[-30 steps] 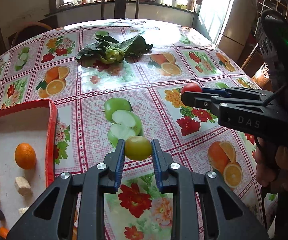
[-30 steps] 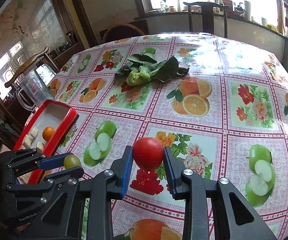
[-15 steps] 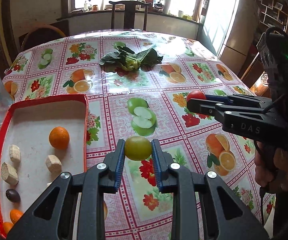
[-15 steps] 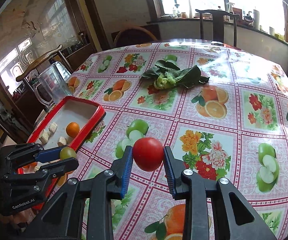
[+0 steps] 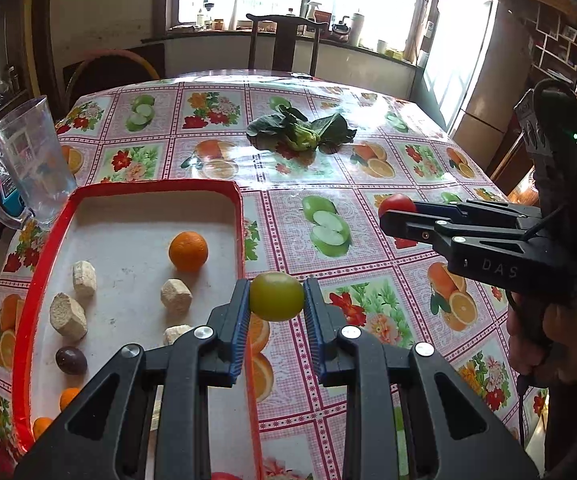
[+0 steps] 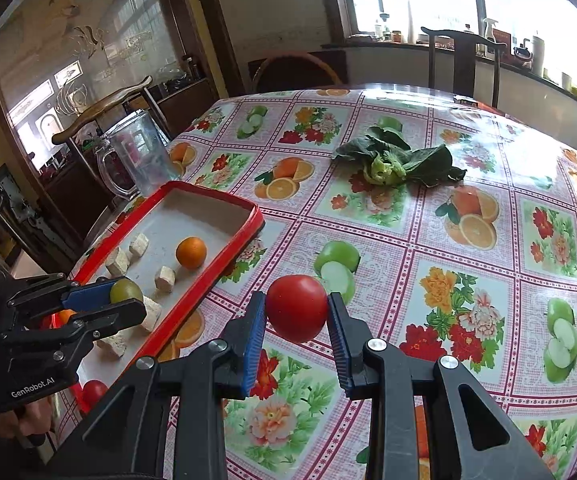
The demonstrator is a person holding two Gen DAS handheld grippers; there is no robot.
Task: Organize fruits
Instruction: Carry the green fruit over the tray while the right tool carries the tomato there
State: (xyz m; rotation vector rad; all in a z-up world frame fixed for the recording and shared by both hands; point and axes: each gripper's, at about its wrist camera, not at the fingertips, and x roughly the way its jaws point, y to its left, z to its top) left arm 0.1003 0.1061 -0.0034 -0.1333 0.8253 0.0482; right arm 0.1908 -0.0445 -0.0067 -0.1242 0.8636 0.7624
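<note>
Both tongs have travelled toward the red tray (image 5: pixel 240 216). Left tongs (image 5: pixel 276 300) clench a green fruit (image 5: pixel 276 296); right tongs (image 6: pixel 296 312) clench a tomato (image 6: pixel 296 306).

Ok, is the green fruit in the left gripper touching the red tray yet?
Apart. The right wrist view shows the green fruit clamped in the left gripper, held in the air above the red tray.

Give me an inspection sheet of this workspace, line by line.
Surface: table under fruit-print oilcloth.
Job's things: red-rimmed tray holding an orange, a dark fruit and beige chunks.
Clutter: leafy greens; clear pitcher.
Grippers: left gripper shut on green fruit; right gripper shut on red tomato.
Cables: thin black lead below the right hand.
Surroundings: chair, windows.
</note>
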